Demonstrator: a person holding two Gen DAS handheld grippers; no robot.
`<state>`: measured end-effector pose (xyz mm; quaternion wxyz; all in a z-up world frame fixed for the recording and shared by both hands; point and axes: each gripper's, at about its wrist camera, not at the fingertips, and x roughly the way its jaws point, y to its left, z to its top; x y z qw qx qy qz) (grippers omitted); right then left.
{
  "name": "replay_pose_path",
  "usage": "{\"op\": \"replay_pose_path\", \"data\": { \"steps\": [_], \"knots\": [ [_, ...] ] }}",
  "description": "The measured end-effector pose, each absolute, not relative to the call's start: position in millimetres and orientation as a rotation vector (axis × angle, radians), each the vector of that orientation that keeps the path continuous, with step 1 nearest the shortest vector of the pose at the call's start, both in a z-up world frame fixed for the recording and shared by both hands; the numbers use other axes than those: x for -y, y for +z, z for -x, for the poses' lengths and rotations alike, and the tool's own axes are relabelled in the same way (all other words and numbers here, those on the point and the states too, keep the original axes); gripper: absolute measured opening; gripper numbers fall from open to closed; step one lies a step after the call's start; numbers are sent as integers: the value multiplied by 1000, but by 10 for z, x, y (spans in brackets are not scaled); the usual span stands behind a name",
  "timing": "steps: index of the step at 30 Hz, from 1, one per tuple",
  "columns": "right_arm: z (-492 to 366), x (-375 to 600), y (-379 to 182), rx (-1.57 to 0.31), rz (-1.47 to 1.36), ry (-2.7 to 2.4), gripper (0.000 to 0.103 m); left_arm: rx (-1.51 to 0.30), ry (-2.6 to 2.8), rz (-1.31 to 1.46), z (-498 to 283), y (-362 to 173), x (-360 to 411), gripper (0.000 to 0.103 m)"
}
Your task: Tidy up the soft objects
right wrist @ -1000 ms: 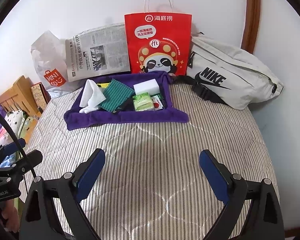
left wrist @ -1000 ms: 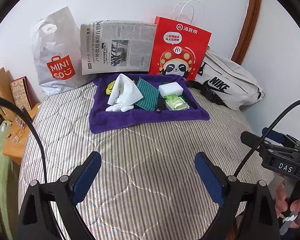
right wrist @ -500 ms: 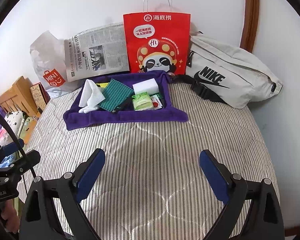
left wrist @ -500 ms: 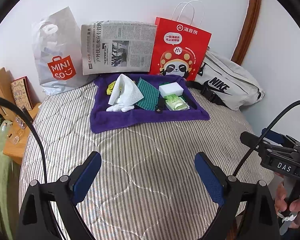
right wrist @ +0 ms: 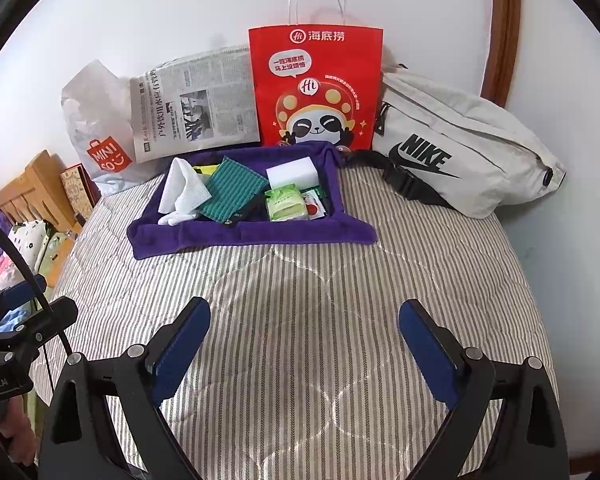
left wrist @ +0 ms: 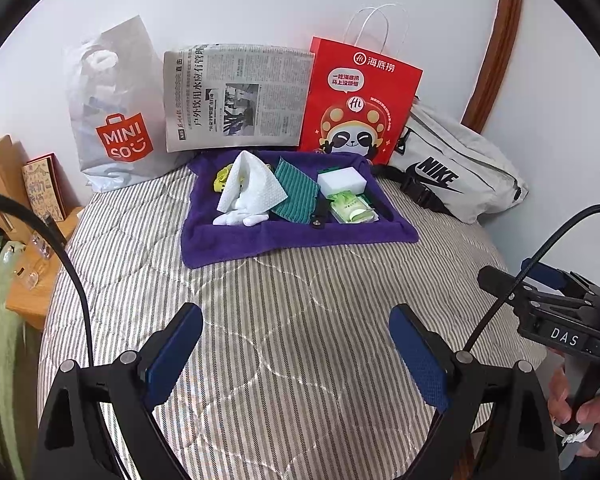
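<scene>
A purple towel (left wrist: 260,240) (right wrist: 204,236) lies spread on the striped bed and carries small items: a white cloth (left wrist: 252,188) (right wrist: 184,192), a green striped cloth (left wrist: 296,192) (right wrist: 230,190), a white sponge block (left wrist: 342,180) (right wrist: 292,172) and a green wipes pack (left wrist: 350,208) (right wrist: 286,202). My left gripper (left wrist: 296,350) hovers open over the bed, well short of the towel. Likewise open and empty, my right gripper (right wrist: 304,344) hangs above the quilt nearer the camera than the towel.
Against the wall stand a white Miniso bag (left wrist: 112,112), a newspaper (left wrist: 236,96), a red paper bag (left wrist: 360,104) and a white Nike pouch (left wrist: 456,164). A wooden bedside stand (left wrist: 24,216) with a book sits left. A person's hand (left wrist: 580,408) holds the other gripper at right.
Both views have shifted very slightly; the objects on the towel have not moved and both grippers stay open.
</scene>
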<state>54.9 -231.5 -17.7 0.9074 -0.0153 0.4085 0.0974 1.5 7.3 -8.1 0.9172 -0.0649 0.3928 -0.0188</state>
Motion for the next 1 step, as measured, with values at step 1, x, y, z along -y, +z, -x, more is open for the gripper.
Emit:
{"op": "replay_pose_path", "data": {
  "steps": [1],
  "knots": [
    [-555,2308,-183,-844,33,202,95,-808,-37,133,-17,-81,-73,95]
  ]
}}
